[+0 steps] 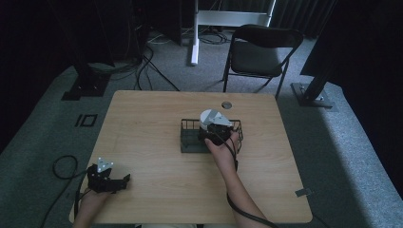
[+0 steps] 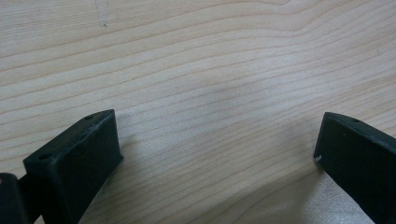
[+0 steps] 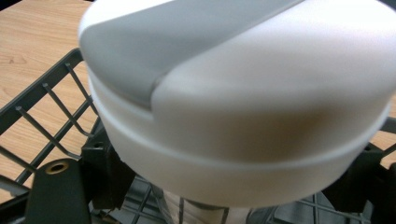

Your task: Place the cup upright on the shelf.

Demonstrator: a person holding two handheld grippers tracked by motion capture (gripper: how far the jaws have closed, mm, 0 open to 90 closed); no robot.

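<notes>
High view: a dark wire basket (image 1: 190, 137) stands near the middle of the bench (image 1: 142, 123), and the right claw (image 1: 215, 130) hangs over it, held by a hand (image 1: 223, 149) that comes up from the bottom edge. A white bottle (image 1: 207, 119) with a round white lid sits at the basket, under and just beyond the claw; whether its foot rests on the basket floor cannot be told from here. The grey three-cornered plate on the claw covers part of the lid.

In the right gripper view the lid (image 3: 243, 93) looms close and blurred: white, with a grey band across its top and a raised ring around its side. Below it a paler, narrower body goes down inside the basket (image 3: 46, 107), whose wire wall rises at the left with bare bench wood behind. The black jaws stand low on either side of the bottle, tight to it as far as can be seen, so the right claw looks clenched on the bottle just under the lid.

The left claw (image 1: 111, 183) lies at the near left corner of the bench, well apart from the basket, with the person's hand behind it. The left gripper view shows that claw (image 2: 217, 144) released, its jaws wide apart with only wood grain between them.
</notes>
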